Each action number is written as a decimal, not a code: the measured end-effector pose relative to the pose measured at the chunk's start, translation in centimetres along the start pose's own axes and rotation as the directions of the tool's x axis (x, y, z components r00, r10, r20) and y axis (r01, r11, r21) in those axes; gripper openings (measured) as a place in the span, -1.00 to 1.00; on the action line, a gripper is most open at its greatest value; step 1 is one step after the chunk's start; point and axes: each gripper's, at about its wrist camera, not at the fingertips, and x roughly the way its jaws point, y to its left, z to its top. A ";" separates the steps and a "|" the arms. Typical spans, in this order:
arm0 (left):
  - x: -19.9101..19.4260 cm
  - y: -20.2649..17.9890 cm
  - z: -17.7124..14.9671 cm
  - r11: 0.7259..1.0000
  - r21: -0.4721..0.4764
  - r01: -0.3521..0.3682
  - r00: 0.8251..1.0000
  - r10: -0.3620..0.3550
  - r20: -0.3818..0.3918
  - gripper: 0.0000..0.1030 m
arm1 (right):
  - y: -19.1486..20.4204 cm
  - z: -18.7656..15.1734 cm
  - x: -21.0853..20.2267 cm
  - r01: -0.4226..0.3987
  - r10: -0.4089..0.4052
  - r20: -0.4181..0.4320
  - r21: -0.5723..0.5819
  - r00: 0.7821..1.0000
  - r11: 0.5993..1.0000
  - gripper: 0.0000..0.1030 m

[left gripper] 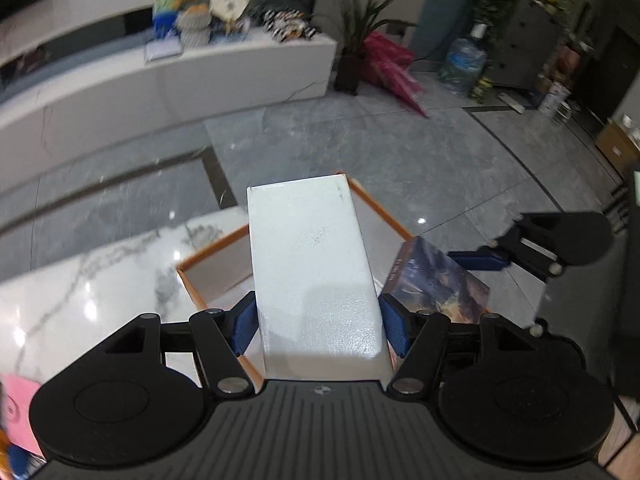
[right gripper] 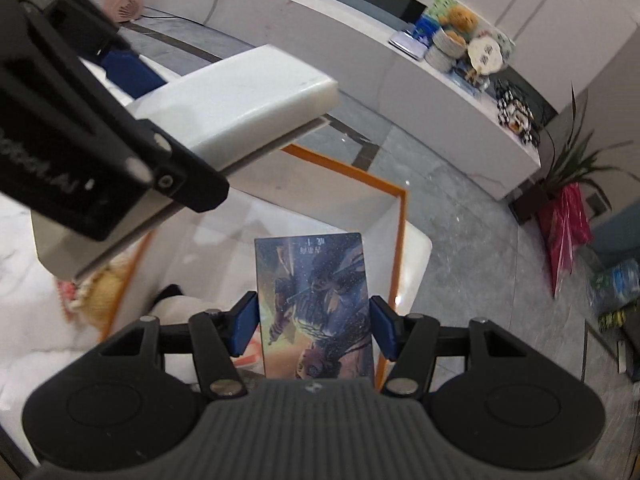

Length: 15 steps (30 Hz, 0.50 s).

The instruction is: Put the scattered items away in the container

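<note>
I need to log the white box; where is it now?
The white box is gripped in the left gripper, held above the orange-rimmed container, left of the picture box.

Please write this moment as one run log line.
left tongs: hold white box | right tongs: hold illustrated box | both over orange-rimmed container

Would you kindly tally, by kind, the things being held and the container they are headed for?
Boxes held: 2 (the plain white rectangular box in the left gripper; the dark blue illustrated box in the right gripper)
Containers: 1 (the clear orange-rimmed bin)
Total: 3
</note>
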 end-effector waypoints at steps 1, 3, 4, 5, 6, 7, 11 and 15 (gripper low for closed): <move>0.9 0.2 0.1 1.000 -0.021 0.000 1.000 0.000 -0.011 0.43 | -0.2 -0.1 0.6 -0.001 0.001 -0.006 0.008 1.000 1.000 0.19; 2.7 0.6 0.3 0.998 -0.062 -0.002 0.999 0.000 -0.032 0.43 | -0.7 -0.3 1.9 -0.005 0.005 -0.017 0.021 1.000 1.000 0.19; 3.3 0.7 0.4 0.997 -0.079 -0.007 0.999 0.003 -0.041 0.43 | -0.9 -0.3 2.5 -0.005 0.006 -0.026 0.029 1.000 1.000 0.19; 4.0 0.8 0.4 0.996 -0.091 -0.017 0.999 0.012 -0.051 0.43 | -0.9 -0.5 3.0 -0.006 0.007 -0.033 0.033 0.999 0.999 0.19; 4.6 0.8 0.6 0.995 -0.095 -0.030 0.998 0.025 -0.057 0.43 | -1.1 -0.6 3.6 -0.008 0.009 -0.039 0.035 0.999 0.999 0.19; 5.1 0.7 0.6 0.994 -0.095 -0.045 0.997 0.039 -0.062 0.43 | -1.2 -0.5 4.1 -0.011 0.012 -0.044 0.036 0.999 0.999 0.19; 6.4 0.4 0.6 0.989 -0.118 -0.086 0.993 0.076 -0.088 0.43 | -1.2 -0.5 5.7 -0.019 0.021 -0.051 0.041 0.998 0.999 0.19; 7.3 0.1 0.8 0.985 -0.134 -0.108 0.990 0.094 -0.106 0.43 | -1.0 -0.4 6.8 -0.020 0.023 -0.052 0.043 0.998 0.999 0.19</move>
